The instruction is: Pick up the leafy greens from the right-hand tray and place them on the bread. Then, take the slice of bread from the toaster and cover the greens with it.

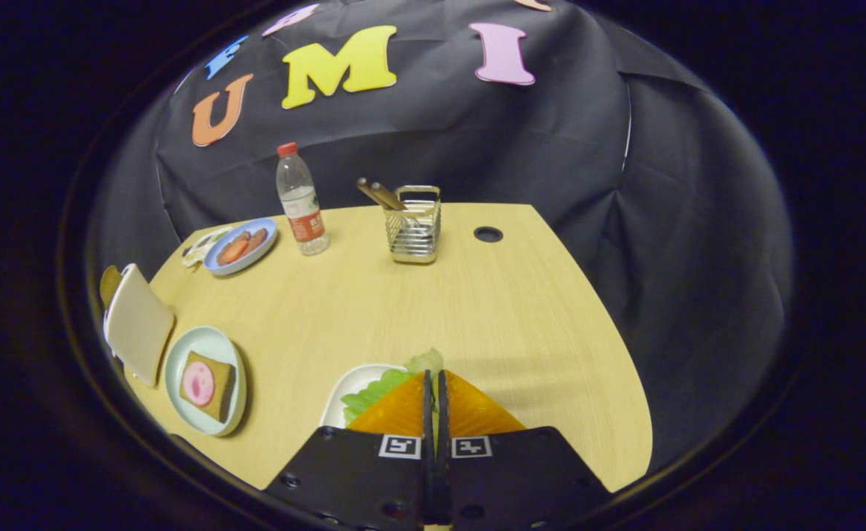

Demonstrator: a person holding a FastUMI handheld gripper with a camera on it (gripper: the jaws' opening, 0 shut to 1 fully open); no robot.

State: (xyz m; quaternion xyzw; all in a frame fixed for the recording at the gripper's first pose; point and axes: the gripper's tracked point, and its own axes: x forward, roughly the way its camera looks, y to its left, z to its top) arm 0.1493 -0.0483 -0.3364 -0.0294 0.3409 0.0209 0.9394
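My gripper (434, 373) has its fingers pressed together on the leafy greens (374, 392), over a white tray (350, 383) at the near edge of the table. A pale green leaf edge pokes out just past the fingertips; more leaf spreads left of them on the tray. Off to the left, a slice of bread (219, 387) topped with a round pink slice lies on a pale green plate (182, 354). Beside that plate stands a white toaster (136, 323) with a brown slice of bread (109, 283) sticking out of it.
At the back of the table (477, 310) stand a water bottle (302, 200), a wire holder (413, 225) with brown handles in it, and a blue plate (243, 243) of reddish slices. A dark round hole (487, 234) sits right of the holder.
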